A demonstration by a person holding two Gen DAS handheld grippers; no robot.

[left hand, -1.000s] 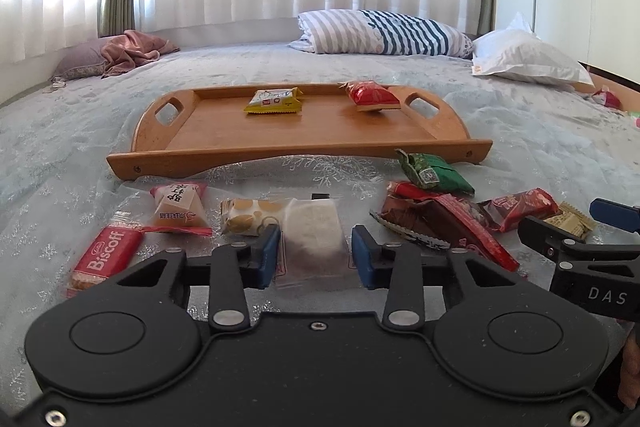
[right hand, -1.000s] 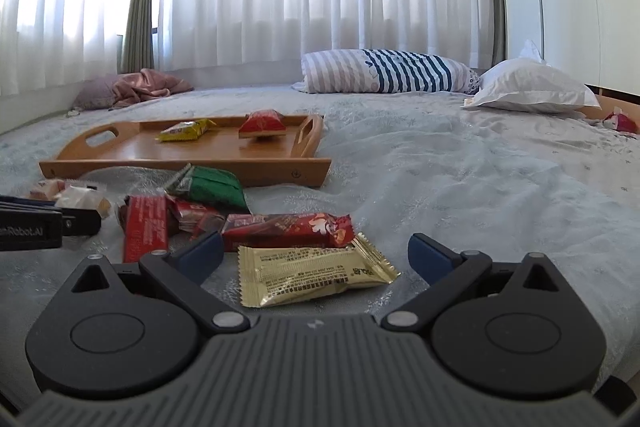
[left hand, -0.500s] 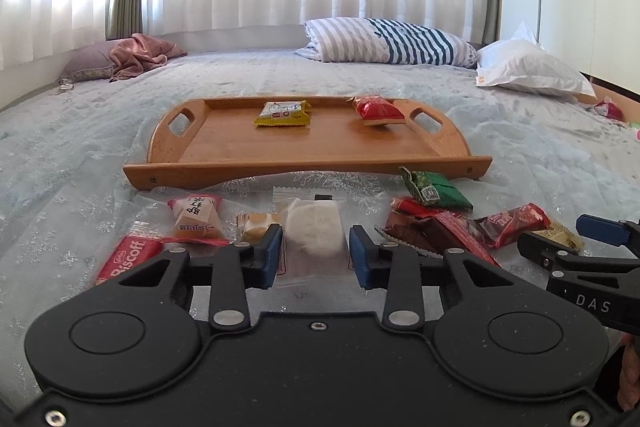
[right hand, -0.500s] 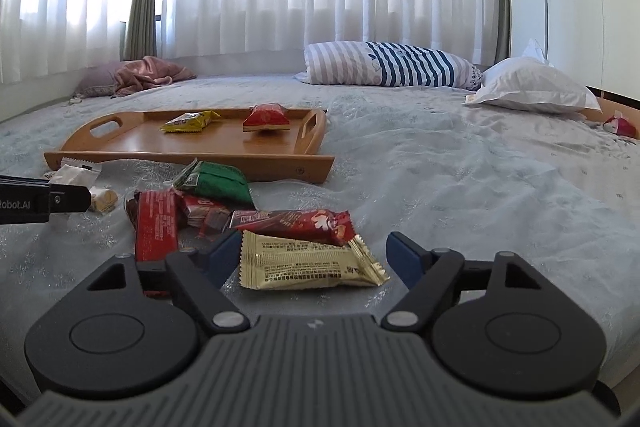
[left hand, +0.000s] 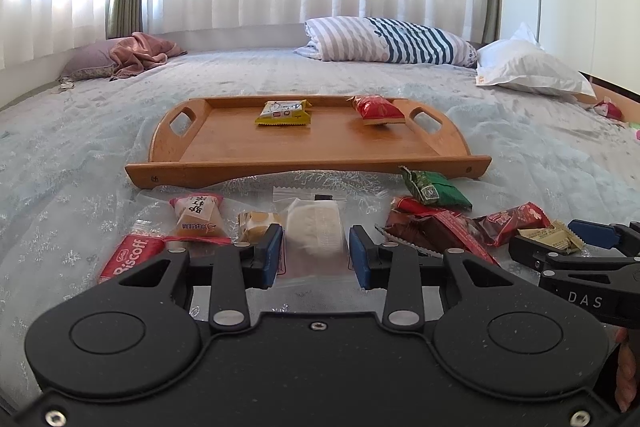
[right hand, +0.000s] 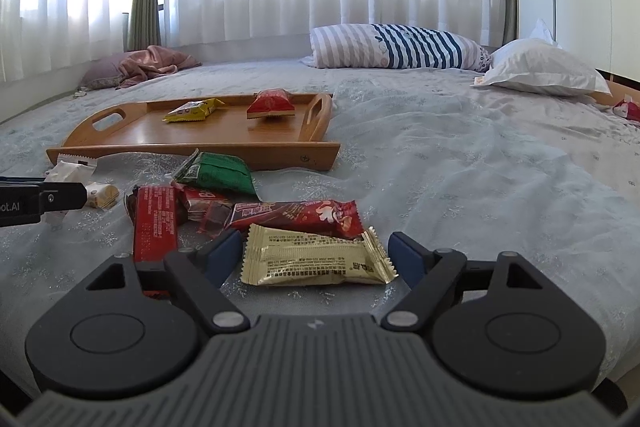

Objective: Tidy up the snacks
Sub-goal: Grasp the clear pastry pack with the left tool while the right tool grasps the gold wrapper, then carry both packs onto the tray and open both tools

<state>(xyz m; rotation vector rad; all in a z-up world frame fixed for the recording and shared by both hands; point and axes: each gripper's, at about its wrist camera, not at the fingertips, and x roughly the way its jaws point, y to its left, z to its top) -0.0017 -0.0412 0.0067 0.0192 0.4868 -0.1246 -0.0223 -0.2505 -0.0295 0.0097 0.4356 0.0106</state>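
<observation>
Since a second ago both grippers have drawn in on their packets. The left gripper has its blue pads set on either side of the white packet, close to its edges but with slim gaps showing, so it is parted and not gripping. The right gripper was spread wide around the gold packet; its pads now stand much nearer that packet's two ends, not clamped on it.

The wooden tray lies on the bed and holds two snacks: a yellow packet near the middle of its far side and a red packet toward its right handle.

In front of the tray, on the cover, lie nine loose snacks as far as can be told, since the brown and red ones overlap: a red biscuit pack, a pink-ended cake, a small tan cake, the white packet, a green packet, a brown wrapper, a long red bar, a red flowered bar and the gold packet
</observation>
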